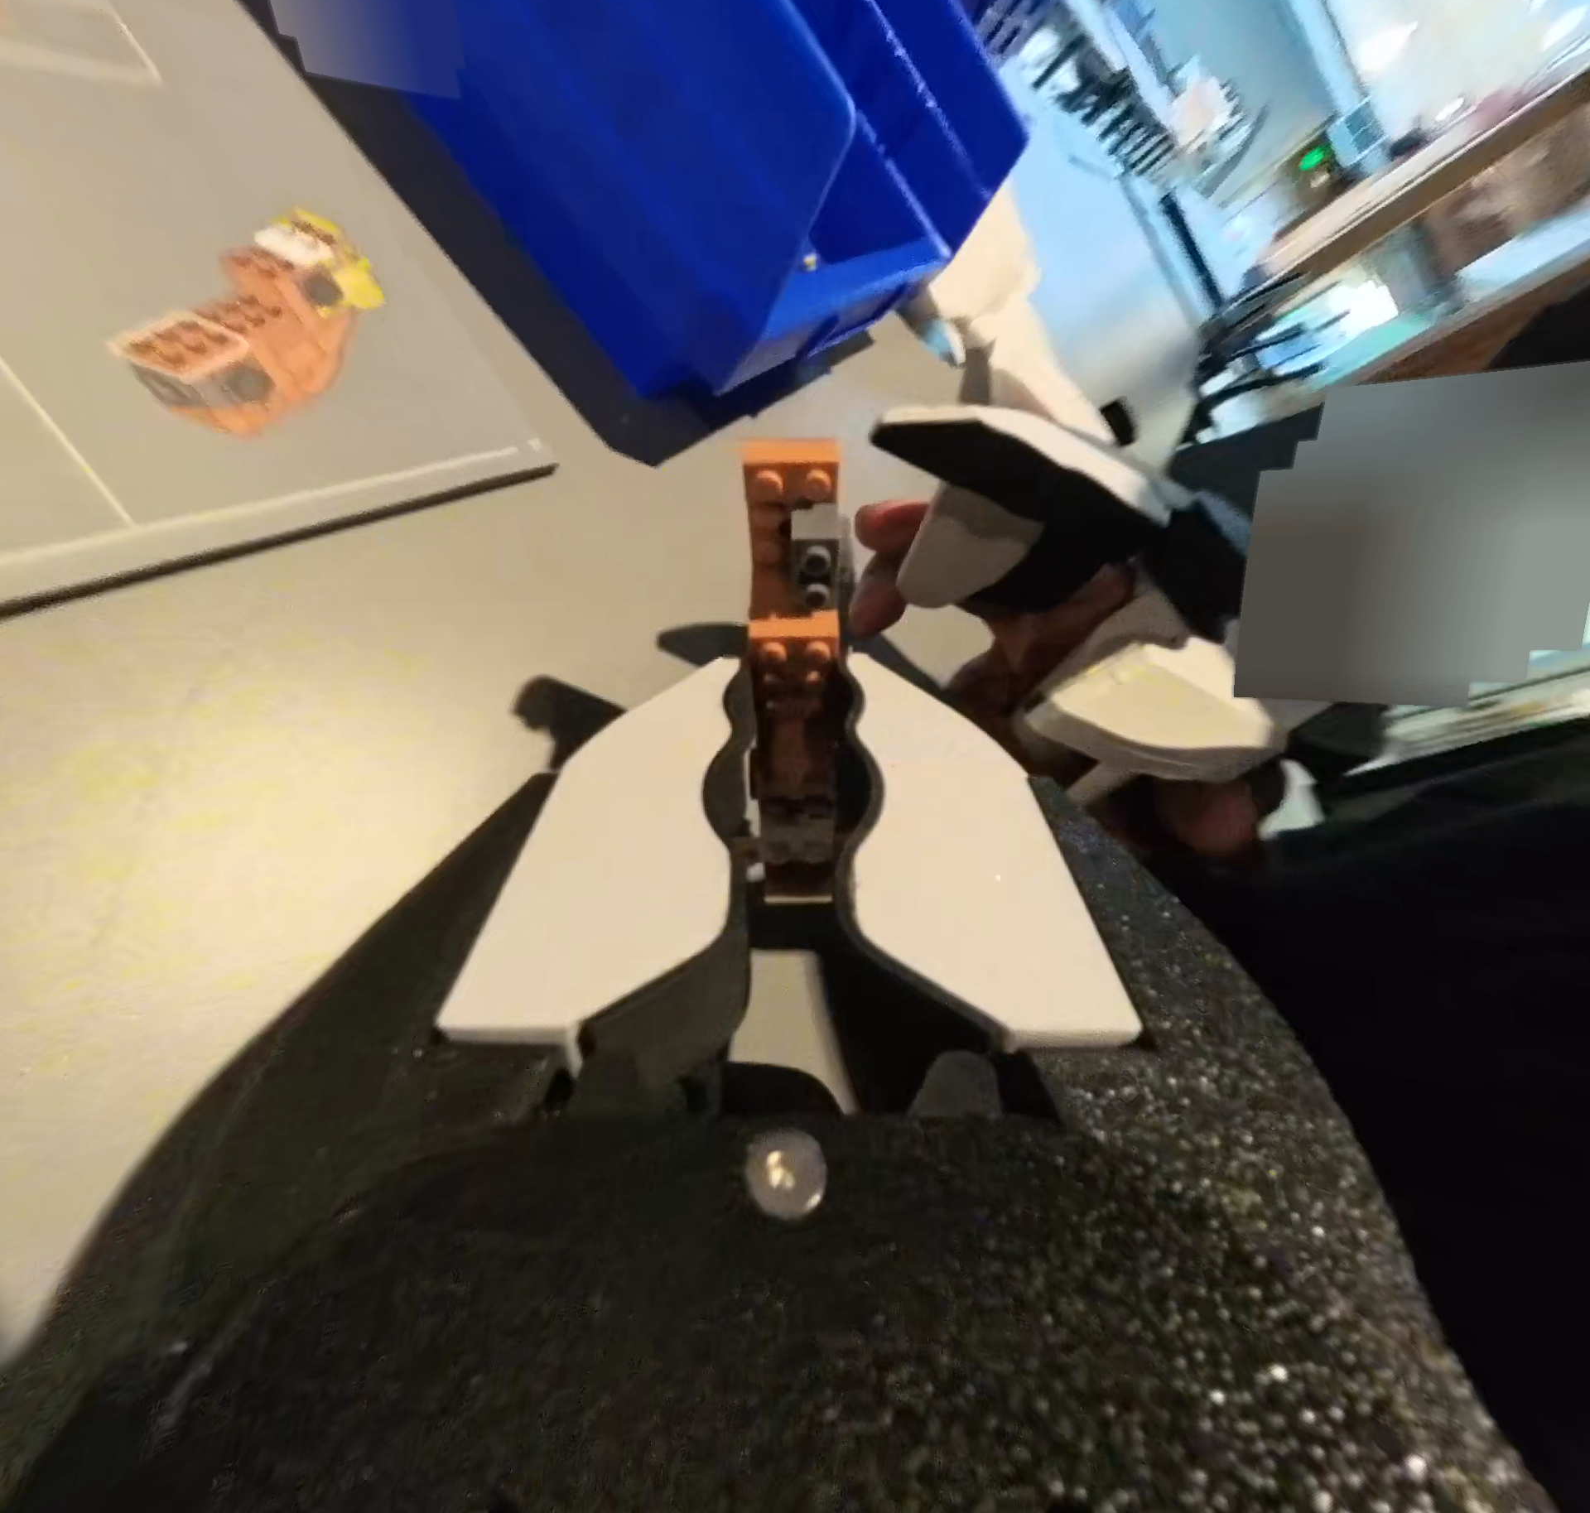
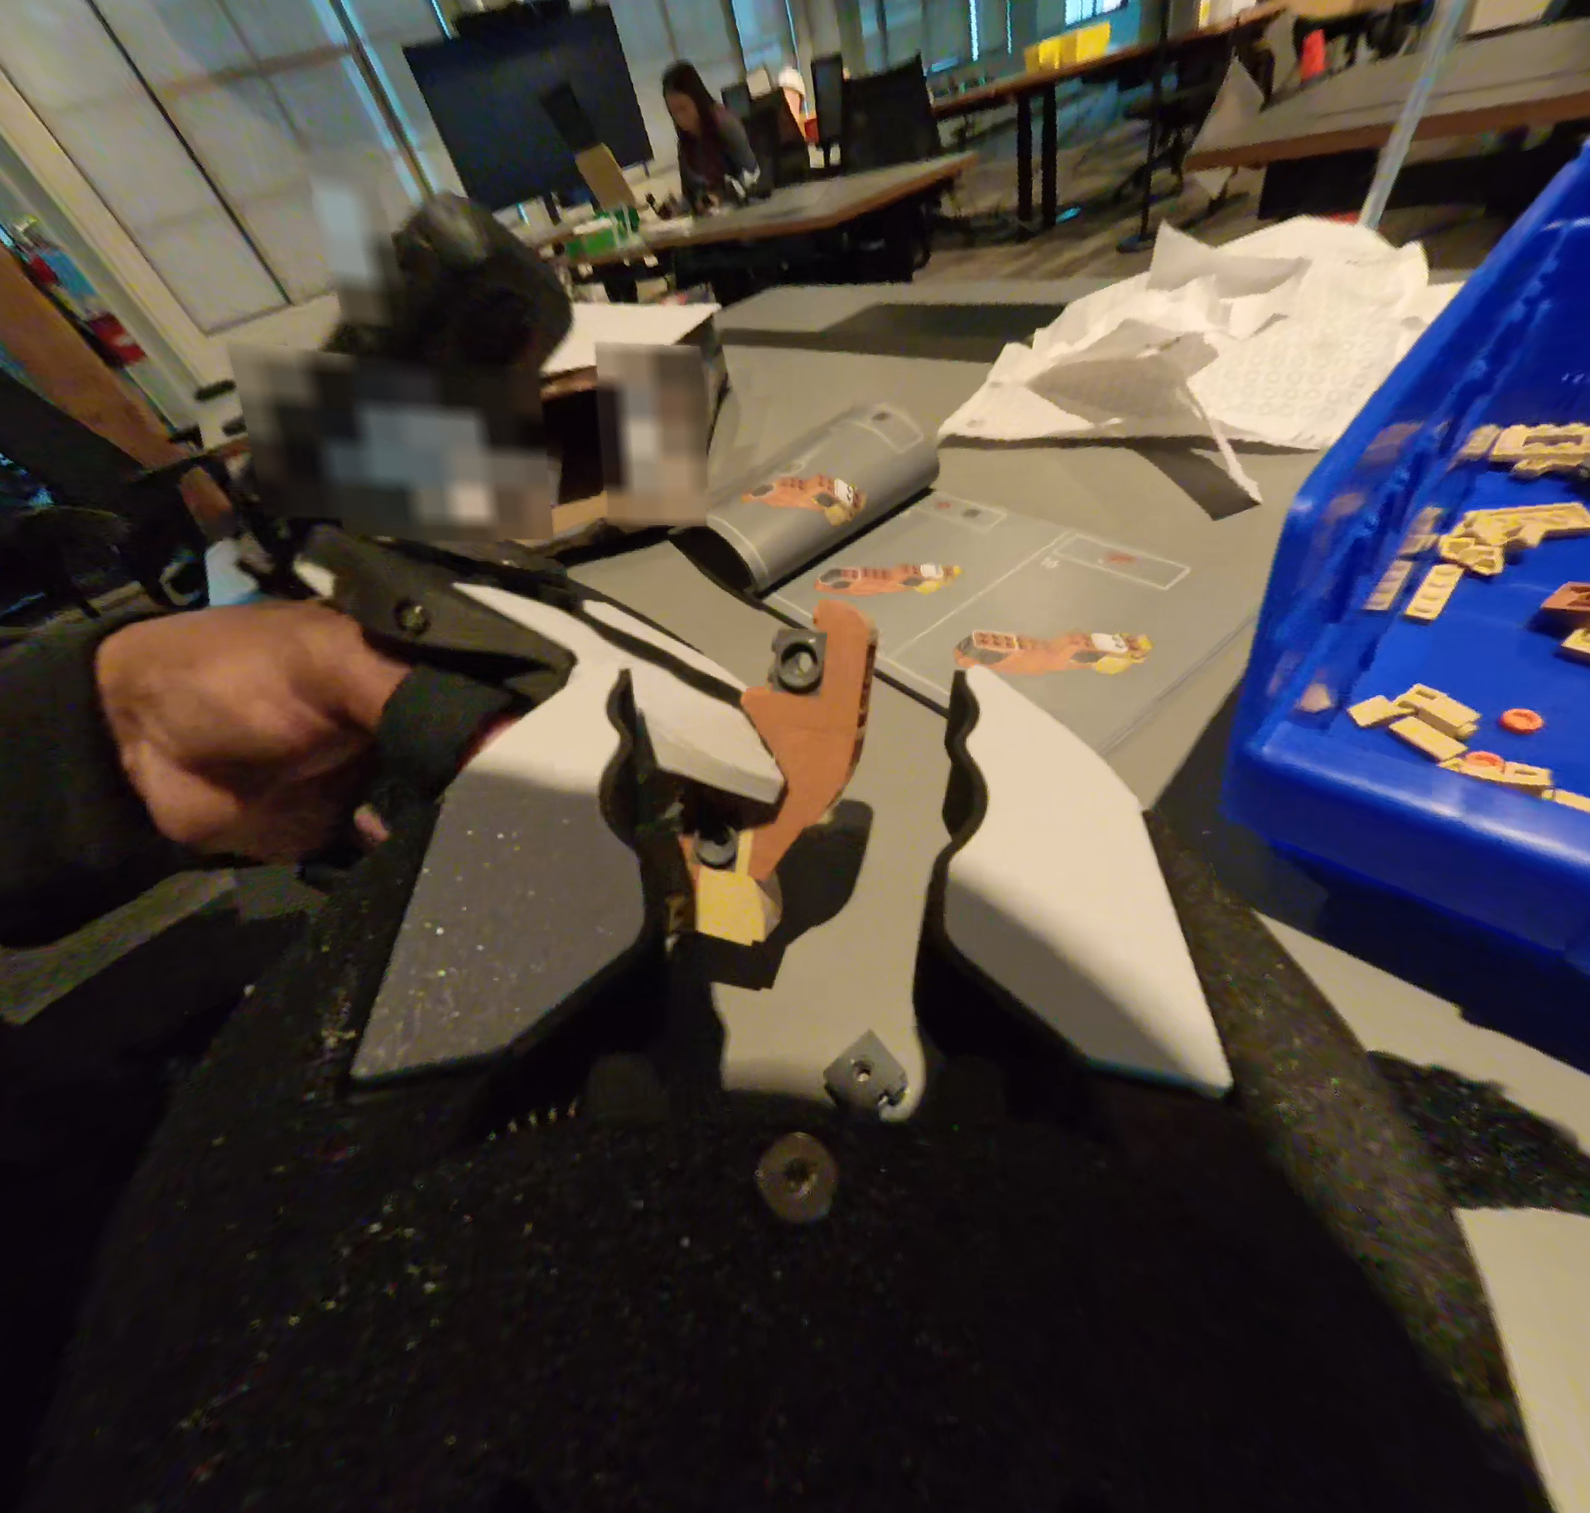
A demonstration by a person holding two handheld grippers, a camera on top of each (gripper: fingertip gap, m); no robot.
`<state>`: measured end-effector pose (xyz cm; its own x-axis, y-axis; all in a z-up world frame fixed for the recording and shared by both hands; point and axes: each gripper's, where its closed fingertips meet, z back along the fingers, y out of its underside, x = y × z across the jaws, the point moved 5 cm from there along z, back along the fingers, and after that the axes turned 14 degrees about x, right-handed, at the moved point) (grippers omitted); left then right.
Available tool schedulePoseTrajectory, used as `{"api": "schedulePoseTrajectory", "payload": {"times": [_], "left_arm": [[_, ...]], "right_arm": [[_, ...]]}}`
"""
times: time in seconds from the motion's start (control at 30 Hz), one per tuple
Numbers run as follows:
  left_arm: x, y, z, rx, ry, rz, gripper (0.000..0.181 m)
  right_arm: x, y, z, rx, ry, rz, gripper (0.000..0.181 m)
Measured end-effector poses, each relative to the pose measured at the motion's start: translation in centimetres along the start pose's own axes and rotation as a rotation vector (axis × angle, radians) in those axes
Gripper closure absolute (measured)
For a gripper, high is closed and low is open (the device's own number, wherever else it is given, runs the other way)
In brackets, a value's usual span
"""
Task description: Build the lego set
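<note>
My left gripper (image 1: 791, 671) is shut on a brown and orange lego assembly (image 1: 787, 542) that sticks out forward past the fingertips. A small dark grey piece (image 1: 817, 555) sits on the assembly's right side. In the right wrist view the left gripper (image 2: 757, 749) comes in from the left, held by a hand (image 2: 232, 723), with the assembly (image 2: 817, 723) and a tan brick (image 2: 731, 904) at its lower end. My right gripper (image 2: 791, 684) is open wide, its jaws on either side of the assembly without touching it. It also shows in the left wrist view (image 1: 959, 577), close to the right of the assembly.
A blue bin (image 2: 1342, 792) with several loose tan pieces stands to the right. The open instruction booklet (image 2: 989, 611) lies on the grey table behind the assembly. Crumpled white paper bags (image 2: 1204, 353) lie farther back. Blue bins (image 1: 688, 181) loom above in the left wrist view. Both grippers' tips are close together, under 4 cm apart.
</note>
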<state>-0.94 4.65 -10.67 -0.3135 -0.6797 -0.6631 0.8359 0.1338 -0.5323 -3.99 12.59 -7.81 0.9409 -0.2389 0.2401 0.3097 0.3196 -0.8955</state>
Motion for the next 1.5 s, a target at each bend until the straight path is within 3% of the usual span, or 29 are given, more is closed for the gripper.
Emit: {"api": "schedulePoseTrajectory", "payload": {"times": [0.13,0.3,0.53,0.63,0.73,0.9,0.97,1.07,1.17,1.4,1.5], "left_arm": [[-0.2,-0.4,0.3,0.018,0.168,0.141,0.164],[-0.6,-0.5,0.1,0.013,0.265,0.215,0.164],[-0.5,-0.6,0.3,0.004,0.285,0.240,0.164],[0.1,-0.6,0.4,0.031,0.208,0.194,0.164],[0.5,-1.1,1.1,0.158,-0.083,-0.149,0.165],[1.3,-2.7,2.3,0.491,-0.693,-1.083,0.165],[1.7,-2.7,1.7,0.595,-0.840,-1.427,0.164],[2.0,-1.7,0.2,0.612,-0.820,-1.757,0.164],[2.7,-1.0,-0.5,0.574,-0.745,-1.891,0.164],[3.0,-0.9,-0.3,0.553,-0.554,-2.029,0.164],[2.3,-0.8,0.0,0.525,-0.406,-1.950,0.164]], "right_arm": [[-0.3,-0.1,1.2,-0.042,-0.011,-0.011,0.117],[-0.2,0.3,1.5,-0.044,-0.030,-0.019,0.121],[-0.2,0.5,1.4,-0.040,-0.045,-0.025,0.124],[-0.2,0.5,1.5,-0.041,-0.051,-0.024,0.124],[-0.3,0.5,1.9,-0.054,-0.044,-0.003,0.126],[-1.0,0.9,2.5,-0.049,-0.020,0.024,0.129],[-1.0,1.1,2.6,-0.025,0.001,0.056,0.130],[-1.1,1.6,2.7,0.027,0.052,0.130,0.130],[-1.2,2.0,3.0,0.065,0.069,0.182,0.132],[-1.3,2.8,3.0,0.157,0.073,0.325,0.137],[-0.9,2.9,2.8,0.180,0.077,0.498,0.140]]}}
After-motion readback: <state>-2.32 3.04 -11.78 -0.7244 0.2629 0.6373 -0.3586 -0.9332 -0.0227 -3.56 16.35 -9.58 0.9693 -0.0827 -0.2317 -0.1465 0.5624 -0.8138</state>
